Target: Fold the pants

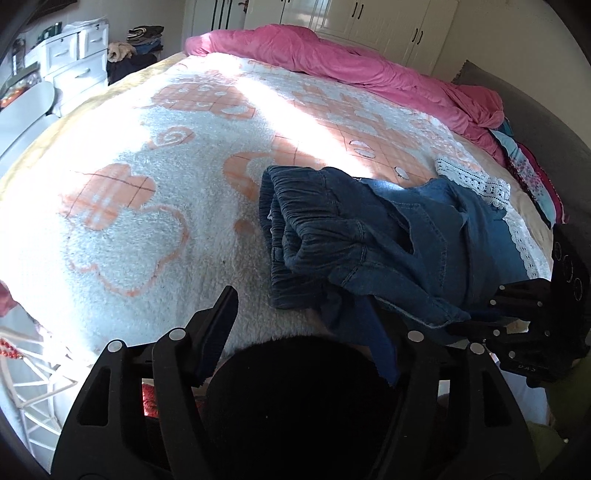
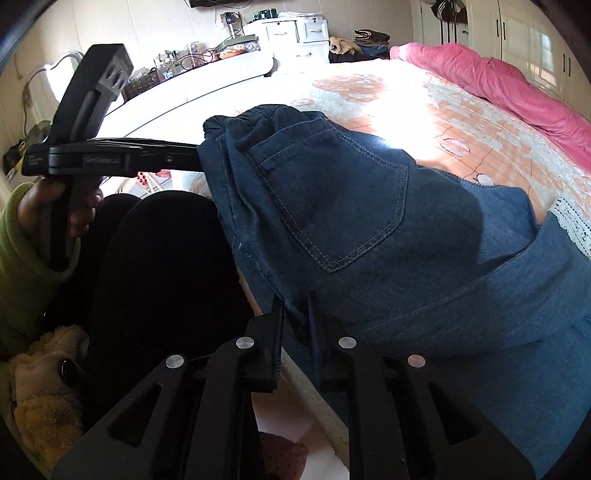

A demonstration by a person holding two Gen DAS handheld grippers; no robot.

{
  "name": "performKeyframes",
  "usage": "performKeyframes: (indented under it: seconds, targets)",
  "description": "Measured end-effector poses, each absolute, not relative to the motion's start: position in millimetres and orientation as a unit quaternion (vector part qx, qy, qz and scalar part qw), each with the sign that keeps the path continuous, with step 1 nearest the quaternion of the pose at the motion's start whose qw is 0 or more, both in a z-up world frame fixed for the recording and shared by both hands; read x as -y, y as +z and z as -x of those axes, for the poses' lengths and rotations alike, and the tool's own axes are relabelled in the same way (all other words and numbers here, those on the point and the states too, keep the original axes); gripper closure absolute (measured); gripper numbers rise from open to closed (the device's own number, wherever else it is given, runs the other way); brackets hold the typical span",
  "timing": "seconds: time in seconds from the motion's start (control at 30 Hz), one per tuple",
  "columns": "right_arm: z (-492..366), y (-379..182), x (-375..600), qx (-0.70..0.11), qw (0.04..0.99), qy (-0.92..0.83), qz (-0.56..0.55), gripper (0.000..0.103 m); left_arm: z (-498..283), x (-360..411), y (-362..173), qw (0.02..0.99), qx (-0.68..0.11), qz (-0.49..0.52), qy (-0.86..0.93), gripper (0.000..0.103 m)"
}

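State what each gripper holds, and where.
Right gripper pinches the blue denim pants at their near fabric edge. Left gripper: open in its own view, apparently holding nothing.

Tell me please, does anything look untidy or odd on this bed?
Yes. The pants lie bunched near the bed's front edge, not flat, one strip hanging over the edge. The pink duvet is crumpled along the far side.

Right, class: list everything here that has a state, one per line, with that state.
left gripper: jaws open, denim draped over one side
right gripper: jaws shut on pants
pants: bunched up, lying on blanket
pink duvet: crumpled
wardrobe doors: closed
drawers: closed
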State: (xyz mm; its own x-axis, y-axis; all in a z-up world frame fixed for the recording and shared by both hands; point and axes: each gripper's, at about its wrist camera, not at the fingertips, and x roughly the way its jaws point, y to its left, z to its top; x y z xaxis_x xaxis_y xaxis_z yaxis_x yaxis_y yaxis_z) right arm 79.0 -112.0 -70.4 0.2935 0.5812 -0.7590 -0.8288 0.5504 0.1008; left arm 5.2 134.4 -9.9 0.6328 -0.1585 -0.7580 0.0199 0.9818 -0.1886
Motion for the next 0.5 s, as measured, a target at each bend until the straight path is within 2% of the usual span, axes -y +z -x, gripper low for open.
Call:
performKeyframes:
  seconds: [0.23,0.4,0.5]
  targets:
    - [-69,-71,116,-0.376,0.792,0.455,0.155,0.089,6,-137,12,0.91,-0.403,0.088,-0.041,0.045]
    - [-67,-74,118,-0.372,0.796,0.453,0.153,0.089,-17,-113,28,0.915,-0.386,0.094,-0.066,0.045]
    - [-62,-75,117,-0.374,0.792,0.457,0.154,0.083,-39,-91,14,0.91,-0.406,0.058,-0.06,0.047]
